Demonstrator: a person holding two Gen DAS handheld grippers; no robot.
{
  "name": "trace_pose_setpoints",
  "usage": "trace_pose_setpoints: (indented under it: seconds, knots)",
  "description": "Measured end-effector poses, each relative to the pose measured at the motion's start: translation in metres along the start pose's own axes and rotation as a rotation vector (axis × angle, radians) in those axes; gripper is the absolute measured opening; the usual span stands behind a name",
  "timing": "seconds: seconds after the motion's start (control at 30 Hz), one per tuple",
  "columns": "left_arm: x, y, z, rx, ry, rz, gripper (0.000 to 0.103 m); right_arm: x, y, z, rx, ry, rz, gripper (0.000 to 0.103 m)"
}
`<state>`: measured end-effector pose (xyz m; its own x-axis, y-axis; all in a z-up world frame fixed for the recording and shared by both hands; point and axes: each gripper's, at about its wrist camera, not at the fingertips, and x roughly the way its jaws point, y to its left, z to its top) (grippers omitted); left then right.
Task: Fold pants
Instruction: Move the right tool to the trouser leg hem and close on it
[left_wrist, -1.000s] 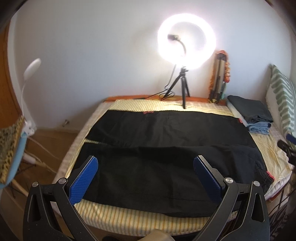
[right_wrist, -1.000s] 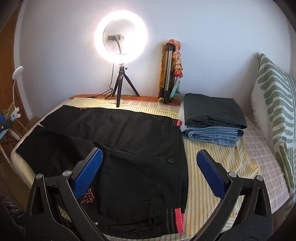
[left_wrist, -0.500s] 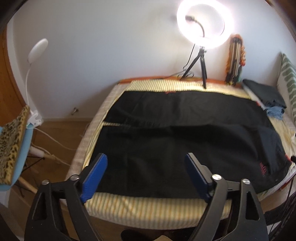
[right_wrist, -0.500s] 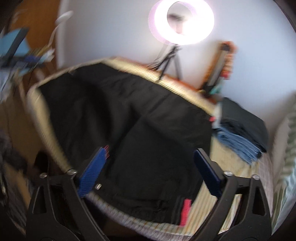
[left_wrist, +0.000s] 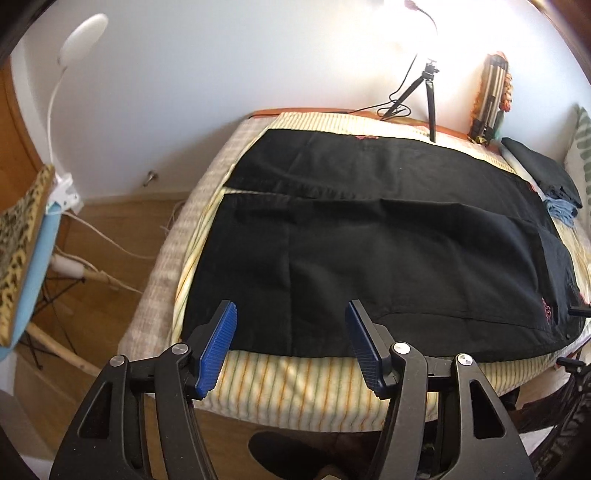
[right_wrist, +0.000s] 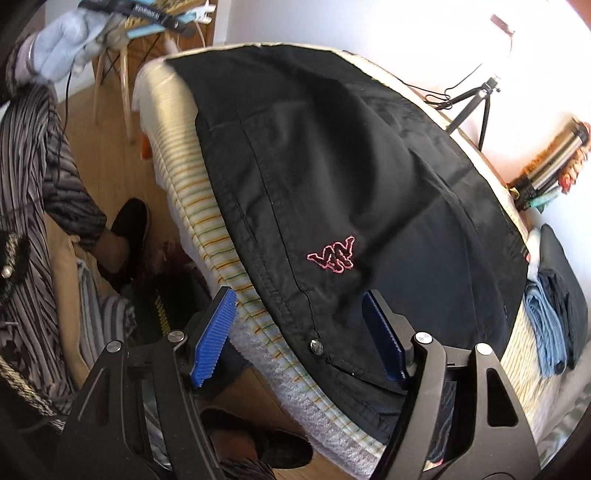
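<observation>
Black pants (left_wrist: 388, 236) lie spread flat across a bed with a striped yellow cover (left_wrist: 295, 384), legs to the left, waist to the right. My left gripper (left_wrist: 290, 347) is open and empty, just above the near leg's hem edge. In the right wrist view the pants (right_wrist: 351, 177) show a pink logo (right_wrist: 332, 254) and a snap button (right_wrist: 316, 345) near the waist. My right gripper (right_wrist: 301, 332) is open and empty, close over the waist's near edge at the bed side.
A stack of folded clothes (left_wrist: 546, 177) lies at the bed's far right. A ring light tripod (left_wrist: 428, 96) stands at the back wall. A chair with a clip lamp (left_wrist: 33, 229) stands left of the bed. The person's legs and shoes (right_wrist: 125, 236) are beside the bed.
Both grippers have dropped lower and closer to the near edge of the pants. The right gripper has swung left and tilted down over the waist corner. Both stay open.
</observation>
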<state>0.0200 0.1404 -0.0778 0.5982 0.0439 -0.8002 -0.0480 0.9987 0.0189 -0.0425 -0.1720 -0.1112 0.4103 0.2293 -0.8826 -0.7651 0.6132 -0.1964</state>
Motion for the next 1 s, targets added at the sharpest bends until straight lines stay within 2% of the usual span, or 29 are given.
trace_pose_setpoints:
  seconds: [0.07, 0.13, 0.17, 0.27, 0.3, 0.6, 0.83, 1.0]
  knots:
    - [-0.001, 0.005, -0.001, -0.007, 0.006, -0.004, 0.06, 0.004, -0.001, 0.0, -0.003, 0.029, 0.002, 0.053]
    - [-0.003, 0.01, -0.001, -0.014, 0.008, -0.002, 0.061, 0.004, -0.006, 0.001, 0.008, 0.043, 0.027, 0.045]
    - [-0.004, 0.014, -0.001, -0.022, 0.009, -0.002, 0.061, 0.004, -0.009, 0.002, 0.02, 0.048, 0.048, 0.038]
    - [-0.003, 0.022, 0.0, -0.063, 0.018, -0.017, 0.061, 0.002, -0.017, 0.007, 0.054, 0.042, 0.09, 0.018]
    - [-0.002, 0.027, 0.001, -0.084, 0.027, -0.029, 0.062, 0.0, -0.018, 0.009, 0.061, 0.038, 0.086, 0.016]
    - [0.021, 0.051, -0.008, -0.296, 0.137, -0.153, 0.063, -0.007, -0.043, 0.024, 0.106, -0.011, 0.028, 0.009]
    - [0.047, 0.06, -0.028, -0.545, 0.222, -0.31, 0.064, -0.01, -0.059, 0.036, 0.126, -0.046, -0.001, 0.008]
    - [0.061, 0.058, -0.03, -0.639, 0.218, -0.321, 0.064, -0.008, -0.064, 0.039, 0.131, -0.055, 0.0, 0.008]
